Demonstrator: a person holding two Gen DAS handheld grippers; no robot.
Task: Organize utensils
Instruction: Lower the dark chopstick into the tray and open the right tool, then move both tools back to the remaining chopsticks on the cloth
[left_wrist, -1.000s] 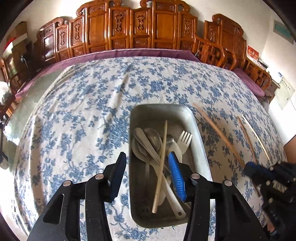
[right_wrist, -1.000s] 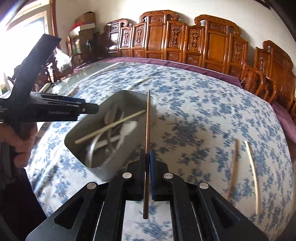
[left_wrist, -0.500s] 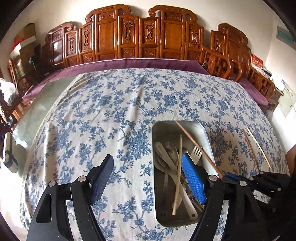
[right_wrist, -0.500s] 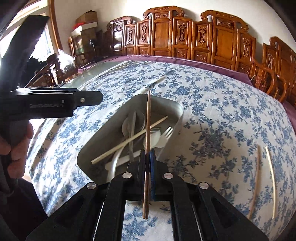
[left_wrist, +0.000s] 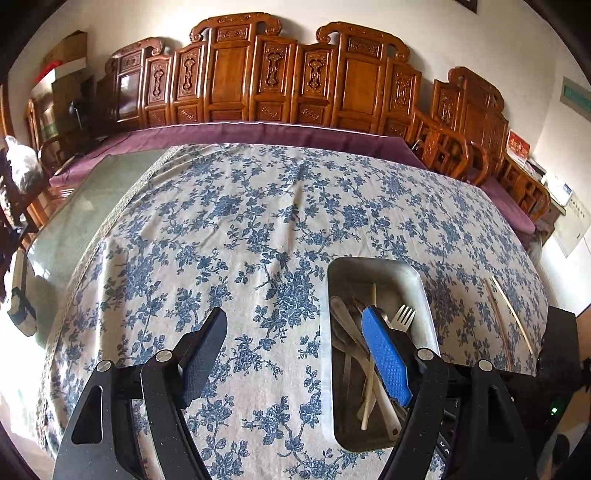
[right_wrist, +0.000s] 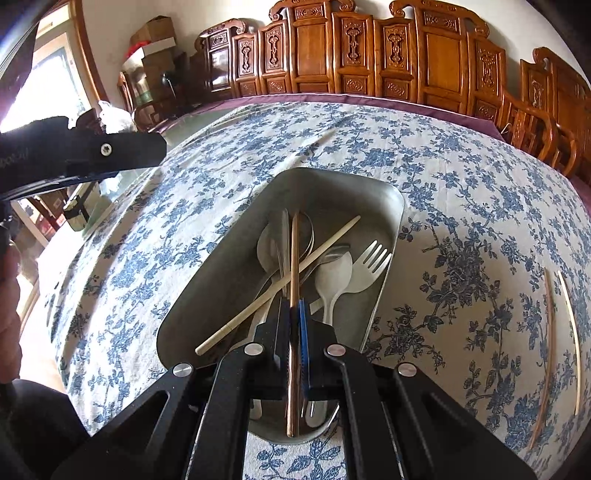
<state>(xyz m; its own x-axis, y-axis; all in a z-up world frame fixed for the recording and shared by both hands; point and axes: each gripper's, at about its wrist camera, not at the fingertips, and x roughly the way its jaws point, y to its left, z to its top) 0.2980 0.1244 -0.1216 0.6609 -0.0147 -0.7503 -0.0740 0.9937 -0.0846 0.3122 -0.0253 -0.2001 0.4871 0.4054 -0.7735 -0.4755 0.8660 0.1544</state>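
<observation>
Metal tray sat on the blue-floral worktop, holding a pale chopstick, spoons and a white fork. From the right wrist view we saw the right tool clamped tight on a brown chopstick, held above the tray with its tip over the spoons; the left view hid that grip entirely, showing only dark tool body at its right edge. From the left wrist view we saw the left tool spread wide with nothing between its pads, left finger over bare cloth, blue right pad over the tray. We noted two loose chopsticks lying side by side on the cloth, right of the tray and near the worktop's right edge. Cloth left of and beyond the tray lay bare; carved wooden chairs lined the far edge.
</observation>
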